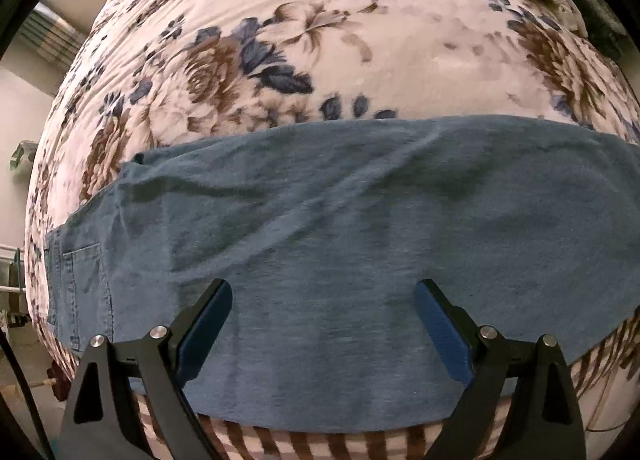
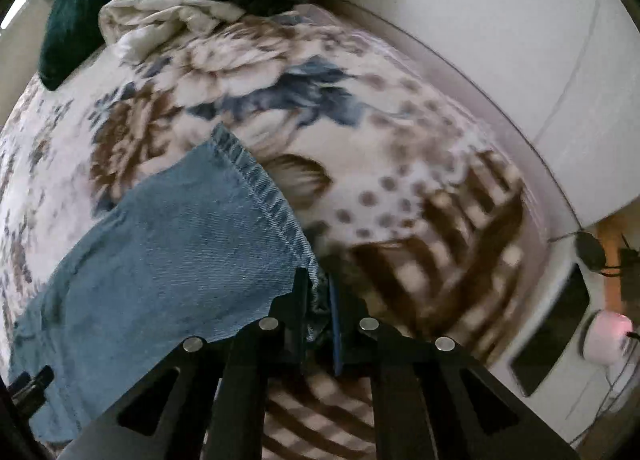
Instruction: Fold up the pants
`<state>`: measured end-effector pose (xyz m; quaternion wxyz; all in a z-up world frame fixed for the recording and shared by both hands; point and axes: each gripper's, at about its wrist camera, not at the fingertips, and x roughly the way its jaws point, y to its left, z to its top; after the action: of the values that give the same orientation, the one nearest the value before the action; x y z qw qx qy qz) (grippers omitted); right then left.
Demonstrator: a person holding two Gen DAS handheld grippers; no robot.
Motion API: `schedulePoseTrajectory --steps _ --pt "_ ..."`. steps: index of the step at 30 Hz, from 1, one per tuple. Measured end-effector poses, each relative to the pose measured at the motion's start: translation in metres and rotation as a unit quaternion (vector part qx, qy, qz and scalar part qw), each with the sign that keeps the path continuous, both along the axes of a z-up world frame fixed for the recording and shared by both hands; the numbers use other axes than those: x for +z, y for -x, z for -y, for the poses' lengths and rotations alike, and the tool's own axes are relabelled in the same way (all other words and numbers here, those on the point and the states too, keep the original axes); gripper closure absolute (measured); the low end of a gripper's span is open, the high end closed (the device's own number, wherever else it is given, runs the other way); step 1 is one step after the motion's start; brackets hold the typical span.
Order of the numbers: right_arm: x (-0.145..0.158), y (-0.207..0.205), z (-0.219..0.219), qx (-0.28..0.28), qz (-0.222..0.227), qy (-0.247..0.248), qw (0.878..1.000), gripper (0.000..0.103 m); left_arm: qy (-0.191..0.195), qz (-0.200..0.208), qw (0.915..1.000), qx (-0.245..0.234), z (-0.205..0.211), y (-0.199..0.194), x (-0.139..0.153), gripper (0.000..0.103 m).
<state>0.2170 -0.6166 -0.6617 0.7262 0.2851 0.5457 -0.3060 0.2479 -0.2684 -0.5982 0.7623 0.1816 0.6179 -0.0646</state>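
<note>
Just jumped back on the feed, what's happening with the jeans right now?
A person is folding blue denim pants on a floral blanket with two handheld claws. The right claw is shut on the hem end of a pant leg, near its corner. The left claw is open and hovers over the middle of the pants, gripping nothing. The pants lie stretched lengthwise across the blanket, back pocket at the far left. No lengthwise fold of the legs is made yet.

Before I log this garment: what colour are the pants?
Blue denim pants; the left wrist view shows them best, spread on the floral blanket.
</note>
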Motion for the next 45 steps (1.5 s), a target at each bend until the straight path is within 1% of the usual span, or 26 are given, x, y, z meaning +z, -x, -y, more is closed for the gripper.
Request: schedulePoseTrajectory --steps 2,6,7,9,10,11,12,13,15,18,19,20,21,23,25,27,28,29,31,36,37,38,39,42,43,45 --pt "-0.017 0.007 0.01 -0.024 -0.01 -0.058 0.998 0.093 0.0 -0.001 0.9999 0.011 -0.008 -0.002 -0.001 0.01" --pt "-0.011 0.001 0.021 -0.028 -0.007 -0.093 0.995 0.085 0.003 0.001 0.9994 0.034 -0.023 -0.008 0.001 0.01" --pt "-0.008 0.004 0.026 -0.045 0.002 -0.105 0.993 0.08 0.007 0.001 0.9991 0.041 -0.028 -0.01 0.002 0.01" --pt "-0.002 0.02 0.035 -0.092 0.057 -0.152 0.983 0.06 0.01 0.0 0.9987 0.051 -0.034 -0.012 0.002 0.01" --pt "-0.001 0.028 0.037 -0.108 0.085 -0.173 0.975 0.041 0.014 -0.002 0.9983 0.056 -0.037 -0.013 0.001 0.01" --pt "-0.003 0.039 0.037 -0.126 0.116 -0.2 0.965 0.03 0.017 -0.005 0.9981 0.059 -0.039 -0.013 0.0 0.01" --pt "-0.006 0.044 0.036 -0.137 0.122 -0.21 0.961 0.03 0.02 -0.008 0.9979 0.061 -0.04 -0.014 -0.002 0.01" --pt "-0.017 0.053 0.031 -0.148 0.143 -0.239 0.949 0.03 0.023 -0.013 0.9977 0.062 -0.041 -0.014 -0.004 0.01" --pt "-0.039 0.059 0.022 -0.151 0.148 -0.27 0.939 0.03 0.03 -0.02 0.9975 0.06 -0.04 -0.013 -0.008 0.01" --pt "-0.068 0.057 0.01 -0.154 0.224 -0.318 0.909 0.03 0.045 -0.043 0.9965 0.055 -0.037 -0.012 -0.019 0.01" --pt "-0.073 0.057 0.007 -0.157 0.263 -0.331 0.892 0.032 0.05 -0.056 0.9958 0.053 -0.036 -0.011 -0.025 0.01" --pt "-0.075 0.055 0.005 -0.167 0.311 -0.341 0.871 0.032 0.051 -0.062 0.9954 0.053 -0.035 -0.011 -0.028 0.01" --pt "-0.075 0.054 0.005 -0.169 0.323 -0.34 0.867 0.032 0.052 -0.068 0.995 0.052 -0.035 -0.011 -0.032 0.01" --pt "-0.086 0.041 0.005 -0.173 0.309 -0.33 0.875 0.032 0.057 -0.076 0.994 0.055 -0.036 -0.011 -0.04 0.01" --pt "-0.099 0.035 0.003 -0.188 0.321 -0.335 0.866 0.031 0.063 -0.078 0.9932 0.058 -0.036 -0.013 -0.047 0.008" --pt "-0.099 0.027 0.004 -0.184 0.329 -0.33 0.865 0.031 0.07 -0.084 0.9922 0.061 -0.038 -0.017 -0.053 0.005" --pt "-0.096 0.026 0.003 -0.177 0.333 -0.327 0.866 0.034 0.076 -0.088 0.9913 0.063 -0.039 -0.019 -0.055 0.001" --pt "-0.089 0.024 0.002 -0.168 0.357 -0.327 0.859 0.045 0.081 -0.091 0.9904 0.064 -0.04 -0.021 -0.058 0.0" --pt "-0.082 0.025 0.003 -0.157 0.382 -0.326 0.85 0.048 0.085 -0.097 0.9895 0.065 -0.041 -0.024 -0.063 0.0" --pt "-0.094 0.017 -0.004 -0.142 0.346 -0.328 0.868 0.047 0.084 -0.089 0.9907 0.06 -0.039 -0.026 -0.071 0.0" --pt "-0.092 0.016 -0.005 -0.138 0.344 -0.321 0.871 0.055 0.086 -0.083 0.9911 0.058 -0.04 -0.023 -0.071 0.0" --pt "-0.086 0.014 -0.006 -0.136 0.342 -0.308 0.877 0.087 0.083 -0.091 0.9908 0.057 -0.041 -0.023 -0.073 0.0" --pt "-0.08 0.018 -0.007 -0.142 0.333 -0.29 0.886 0.094 0.082 -0.1 0.99 0.056 -0.041 -0.022 -0.072 0.0" --pt "-0.07 0.031 -0.005 -0.178 0.337 -0.267 0.885 0.096 0.096 -0.115 0.9864 0.067 -0.044 -0.03 -0.062 0.0" --pt "-0.071 0.033 -0.005 -0.185 0.345 -0.273 0.879 0.097 0.107 -0.109 0.9855 0.074 -0.048 -0.031 -0.055 0.0" --pt "-0.064 0.031 -0.008 -0.187 0.343 -0.264 0.882 0.096 0.118 -0.092 0.9852 0.084 -0.057 -0.034 -0.04 0.0"
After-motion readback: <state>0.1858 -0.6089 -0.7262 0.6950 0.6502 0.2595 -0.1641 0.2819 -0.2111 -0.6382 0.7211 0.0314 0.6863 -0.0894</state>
